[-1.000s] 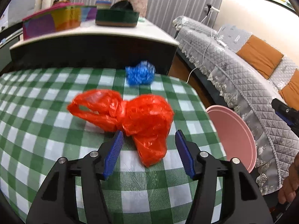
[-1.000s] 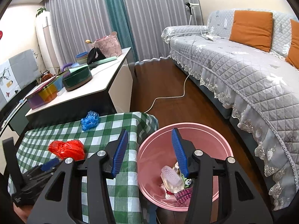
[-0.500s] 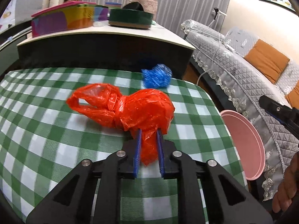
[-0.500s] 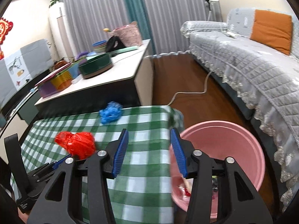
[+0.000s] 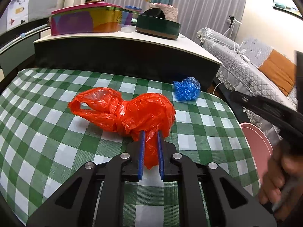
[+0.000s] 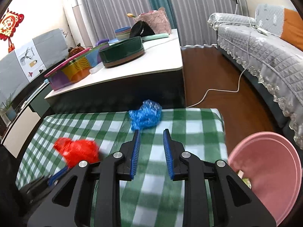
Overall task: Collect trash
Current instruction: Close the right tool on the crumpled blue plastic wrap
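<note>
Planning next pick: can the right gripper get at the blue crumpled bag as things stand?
Probably yes. The right gripper is open, nothing between its pads, and its jaws have just been closing. The blue crumpled bag lies just ahead on the checkered tablecloth, nothing between them.

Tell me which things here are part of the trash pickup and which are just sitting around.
Part of the job:
- red plastic bag, pinched in the left gripper
- blue crumpled bag, ahead of the right gripper
- pink bin

Just sitting around:
- colourful tin
- green round box
- sofa
</note>
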A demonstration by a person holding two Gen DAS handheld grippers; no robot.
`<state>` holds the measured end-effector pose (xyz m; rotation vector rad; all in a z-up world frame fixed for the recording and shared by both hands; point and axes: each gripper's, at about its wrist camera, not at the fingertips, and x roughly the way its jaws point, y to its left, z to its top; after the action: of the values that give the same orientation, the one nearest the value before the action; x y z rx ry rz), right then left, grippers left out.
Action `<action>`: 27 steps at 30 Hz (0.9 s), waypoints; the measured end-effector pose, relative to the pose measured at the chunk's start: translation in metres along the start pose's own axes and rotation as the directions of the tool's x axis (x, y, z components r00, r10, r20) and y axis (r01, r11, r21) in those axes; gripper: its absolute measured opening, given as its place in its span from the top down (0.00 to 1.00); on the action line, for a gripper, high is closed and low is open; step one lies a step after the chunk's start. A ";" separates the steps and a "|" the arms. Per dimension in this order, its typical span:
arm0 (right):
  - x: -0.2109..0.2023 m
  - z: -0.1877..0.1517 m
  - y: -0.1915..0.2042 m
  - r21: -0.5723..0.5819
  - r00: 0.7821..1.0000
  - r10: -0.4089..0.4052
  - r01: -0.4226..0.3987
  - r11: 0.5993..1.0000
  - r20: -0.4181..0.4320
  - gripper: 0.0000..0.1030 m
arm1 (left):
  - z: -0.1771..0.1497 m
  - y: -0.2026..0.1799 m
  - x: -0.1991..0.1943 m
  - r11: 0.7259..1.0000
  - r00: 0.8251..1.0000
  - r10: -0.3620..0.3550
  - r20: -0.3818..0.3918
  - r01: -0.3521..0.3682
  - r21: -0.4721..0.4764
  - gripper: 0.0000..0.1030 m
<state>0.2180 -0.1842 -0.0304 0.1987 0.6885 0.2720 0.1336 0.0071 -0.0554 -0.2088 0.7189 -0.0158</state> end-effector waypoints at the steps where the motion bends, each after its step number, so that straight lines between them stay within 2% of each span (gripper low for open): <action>1: 0.011 0.005 -0.001 0.007 1.000 -0.005 0.005 1.000 -0.009 0.74 | 0.000 0.001 0.000 1.000 1.000 -0.001 -0.001 0.001 -0.002 0.88; 13: 0.082 0.021 -0.006 0.015 0.994 0.012 -0.011 1.000 -0.109 0.71 | 0.002 0.009 0.001 1.000 1.000 0.007 -0.002 -0.007 -0.022 0.89; 15: 0.088 0.020 -0.006 0.019 0.991 0.040 -0.038 0.999 -0.127 0.77 | 0.002 0.009 0.001 1.000 1.000 0.006 -0.002 -0.006 -0.021 0.89; 16: 0.089 0.020 -0.005 0.015 0.990 0.044 -0.043 0.999 -0.131 0.88 | 0.002 0.009 0.001 1.000 1.000 0.007 -0.002 -0.007 -0.019 0.89; 17: 0.087 0.020 -0.004 0.005 0.990 0.044 -0.044 0.999 -0.131 0.99 | 0.002 0.008 0.000 1.000 1.000 0.007 -0.002 -0.007 -0.018 0.89; 27: 0.012 0.010 -0.004 -0.053 0.997 0.026 -0.030 0.998 -0.074 0.99 | 0.002 0.000 -0.010 1.000 1.000 -0.008 0.012 0.008 0.008 0.89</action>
<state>0.2337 -0.1852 -0.0312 0.1475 0.7501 0.3260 0.1273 0.0082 -0.0469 -0.2044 0.7059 -0.0247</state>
